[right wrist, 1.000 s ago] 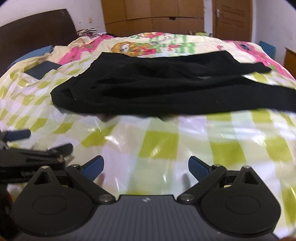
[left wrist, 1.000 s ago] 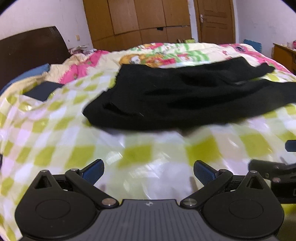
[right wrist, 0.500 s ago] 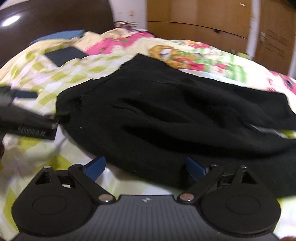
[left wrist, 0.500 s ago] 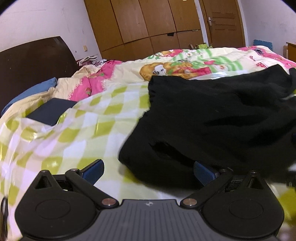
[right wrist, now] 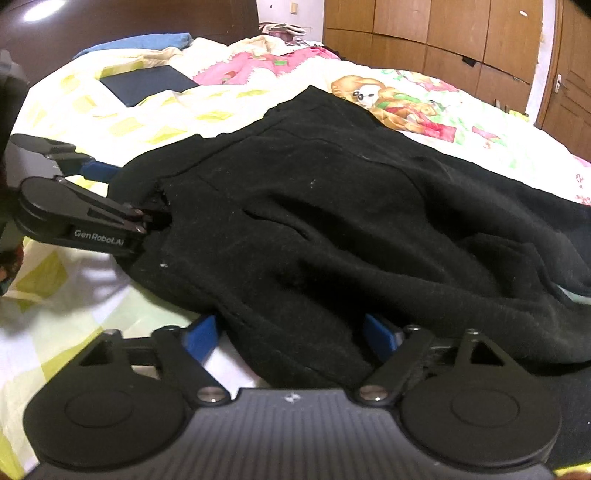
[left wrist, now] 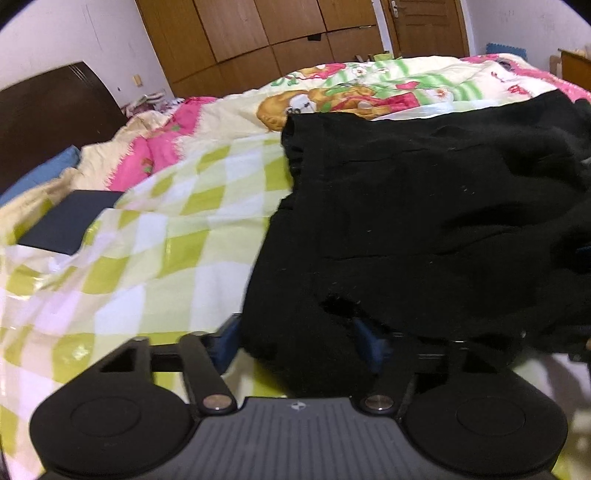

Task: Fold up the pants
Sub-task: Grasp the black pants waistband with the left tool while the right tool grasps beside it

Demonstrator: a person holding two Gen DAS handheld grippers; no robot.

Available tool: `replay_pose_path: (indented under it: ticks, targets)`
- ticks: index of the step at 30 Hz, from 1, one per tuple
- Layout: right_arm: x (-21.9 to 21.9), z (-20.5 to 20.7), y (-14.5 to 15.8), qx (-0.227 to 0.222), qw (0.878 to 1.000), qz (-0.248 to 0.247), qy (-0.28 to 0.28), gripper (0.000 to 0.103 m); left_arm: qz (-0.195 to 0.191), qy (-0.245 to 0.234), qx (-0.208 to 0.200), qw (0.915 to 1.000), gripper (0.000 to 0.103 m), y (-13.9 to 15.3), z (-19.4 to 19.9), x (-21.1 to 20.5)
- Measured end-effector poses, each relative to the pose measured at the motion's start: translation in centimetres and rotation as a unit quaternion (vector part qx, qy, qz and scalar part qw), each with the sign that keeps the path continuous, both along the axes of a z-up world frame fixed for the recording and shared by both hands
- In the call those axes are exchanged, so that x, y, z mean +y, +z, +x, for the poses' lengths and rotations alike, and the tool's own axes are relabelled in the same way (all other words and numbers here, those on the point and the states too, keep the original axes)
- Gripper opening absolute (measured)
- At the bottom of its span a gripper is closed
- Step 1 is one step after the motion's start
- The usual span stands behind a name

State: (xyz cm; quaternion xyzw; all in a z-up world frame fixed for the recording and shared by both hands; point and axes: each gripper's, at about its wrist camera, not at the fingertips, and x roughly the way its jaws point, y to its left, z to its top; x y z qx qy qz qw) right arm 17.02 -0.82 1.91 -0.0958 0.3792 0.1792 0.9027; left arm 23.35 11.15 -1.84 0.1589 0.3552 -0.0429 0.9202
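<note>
So here's where we're at: the black pants (left wrist: 424, 221) are spread out, a bit rumpled, across the bed, lying on the green-and-white checked sheet (left wrist: 155, 236) with the cartoon quilt (left wrist: 369, 92) behind them.

Our left gripper (left wrist: 295, 339) is at the near left corner of the pants. Its jaws are closing, and the edge of the fabric sits right between the two blue fingers (left wrist: 225, 339). The cloth bunches up there, but we can't say the pads are actually squeezing it yet; there's a gap showing on the left side.

Our right gripper (right wrist: 291, 338) is further along the same near edge. Same deal: jaws closing, a fold of black fabric between the blue fingers (right wrist: 201, 338), and they look to be alongside the cloth rather than clamped on it.

From the right camera we can also see the left gripper (right wrist: 110, 206) off to the side, its tips tucked into the corner of the pants.

Other stuff around: a dark flat rectangle, maybe a book or tablet (right wrist: 147, 85), lying on the sheet well away from the pants, a blue pillow (right wrist: 147, 40) by the dark headboard (left wrist: 48, 114), and wooden wardrobes (left wrist: 258, 40) along the far wall with a door (left wrist: 424, 26) next to them.
</note>
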Motion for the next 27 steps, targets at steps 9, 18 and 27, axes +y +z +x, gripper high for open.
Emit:
replay_pose_path:
  ticks: [9,18,27]
  targets:
    - [0.3,-0.3,0.7,0.011,1.0,0.025,-0.003,0.044,0.009,0.004,-0.001,0.9999,0.06,0.2,0.1,-0.1]
    - [0.9,0.0,0.8,0.015,1.0,0.018,0.001,0.034,0.014,0.001,-0.003,0.9999,0.06,0.0,0.3,-0.1]
    - [1.5,-0.3,1.1,0.021,1.0,0.011,-0.007,0.025,-0.001,0.008,0.0,1.0,0.053,0.4,0.1,0.3]
